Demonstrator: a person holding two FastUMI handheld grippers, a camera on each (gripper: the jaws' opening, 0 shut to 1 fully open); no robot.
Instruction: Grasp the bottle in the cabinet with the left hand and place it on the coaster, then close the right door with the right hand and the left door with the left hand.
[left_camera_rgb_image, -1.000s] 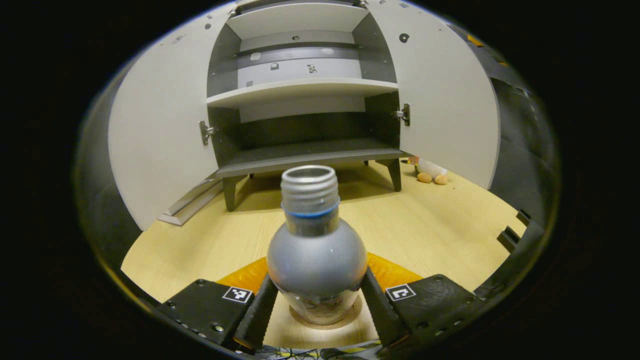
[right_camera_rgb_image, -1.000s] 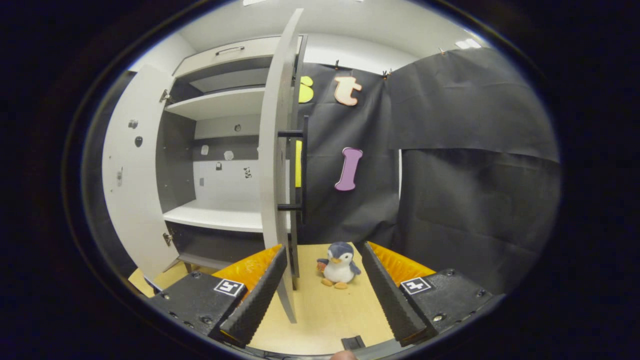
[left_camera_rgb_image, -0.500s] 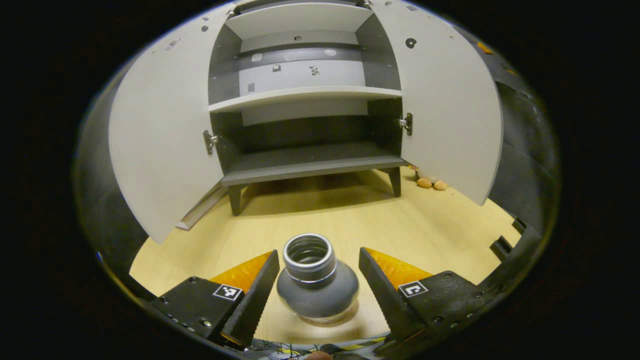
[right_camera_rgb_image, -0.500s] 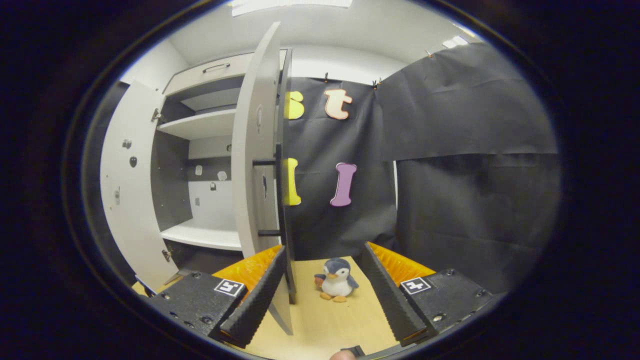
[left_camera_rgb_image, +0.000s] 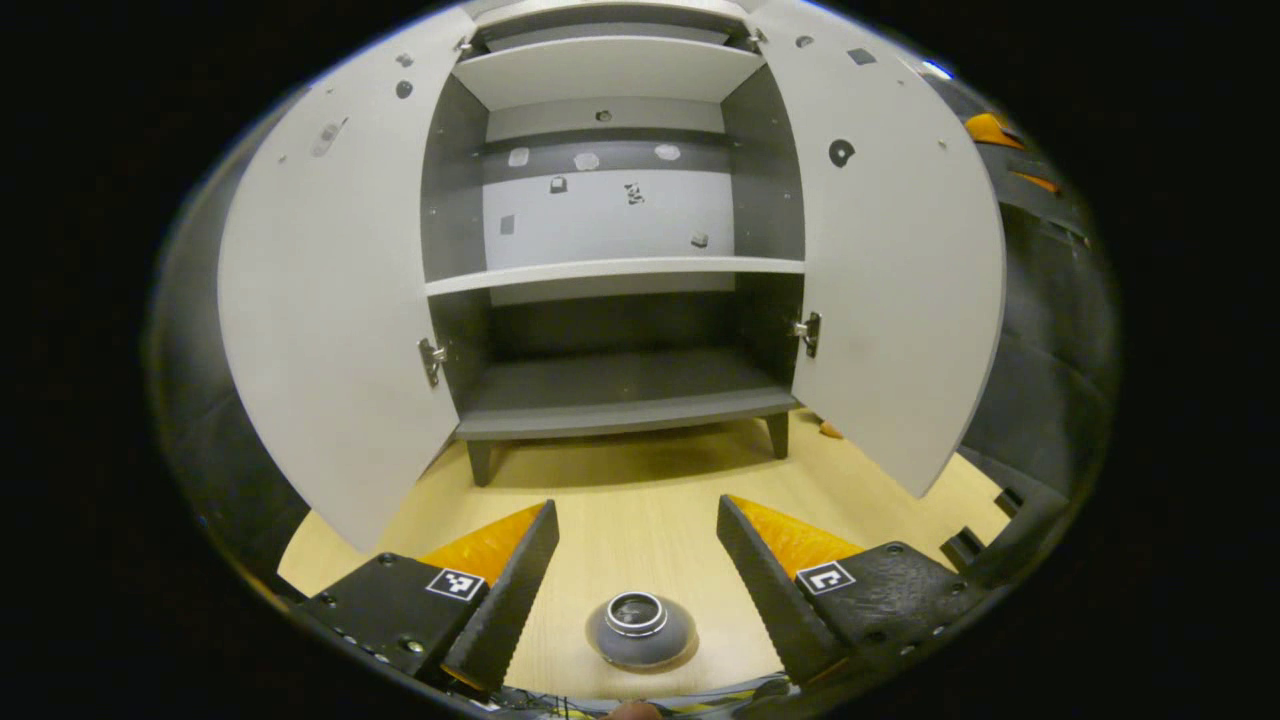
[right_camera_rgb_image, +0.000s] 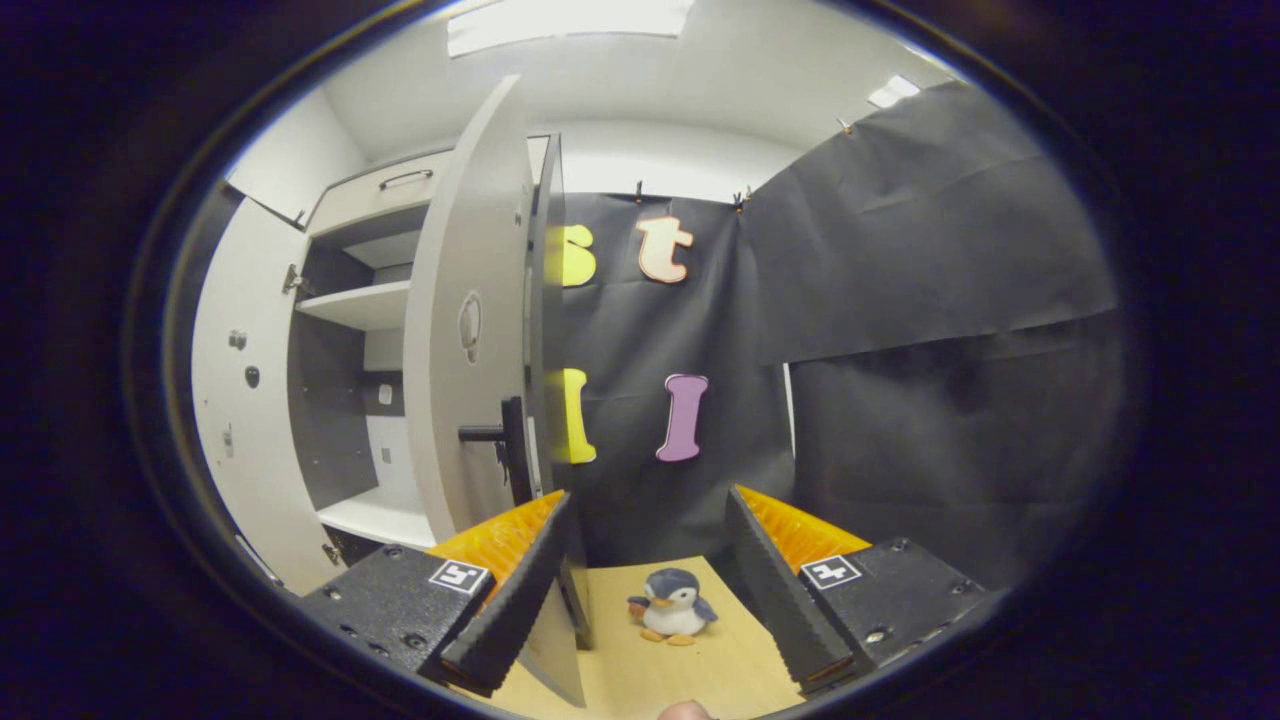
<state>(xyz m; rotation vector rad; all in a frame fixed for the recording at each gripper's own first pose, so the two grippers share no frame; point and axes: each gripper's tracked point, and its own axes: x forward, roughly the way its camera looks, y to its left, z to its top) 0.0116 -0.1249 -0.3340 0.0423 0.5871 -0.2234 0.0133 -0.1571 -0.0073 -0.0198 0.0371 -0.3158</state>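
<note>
The silver bottle (left_camera_rgb_image: 640, 630) stands upright on the wooden table, seen from above at the bottom of the left gripper view; a thin rim of the coaster (left_camera_rgb_image: 645, 667) shows under its base. My left gripper (left_camera_rgb_image: 635, 510) is open and hangs above the bottle, apart from it. The cabinet (left_camera_rgb_image: 615, 410) has both doors wide open: left door (left_camera_rgb_image: 330, 300), right door (left_camera_rgb_image: 900, 280). In the right gripper view the right door (right_camera_rgb_image: 470, 330) stands nearly edge-on with its black handle (right_camera_rgb_image: 512, 450). My right gripper (right_camera_rgb_image: 648, 498) is open, its left finger (right_camera_rgb_image: 510, 610) close by the door's lower edge.
The cabinet shelves (left_camera_rgb_image: 610, 272) hold nothing. A small plush penguin (right_camera_rgb_image: 672, 605) sits on the table to the right of the right door, in front of the black booth wall (right_camera_rgb_image: 900, 350). Open tabletop (left_camera_rgb_image: 620, 490) lies between bottle and cabinet.
My left gripper opened off the bottle and rose, leaving it standing below. My right gripper moved up and to the right around the right door, whose handle face now turns toward it.
</note>
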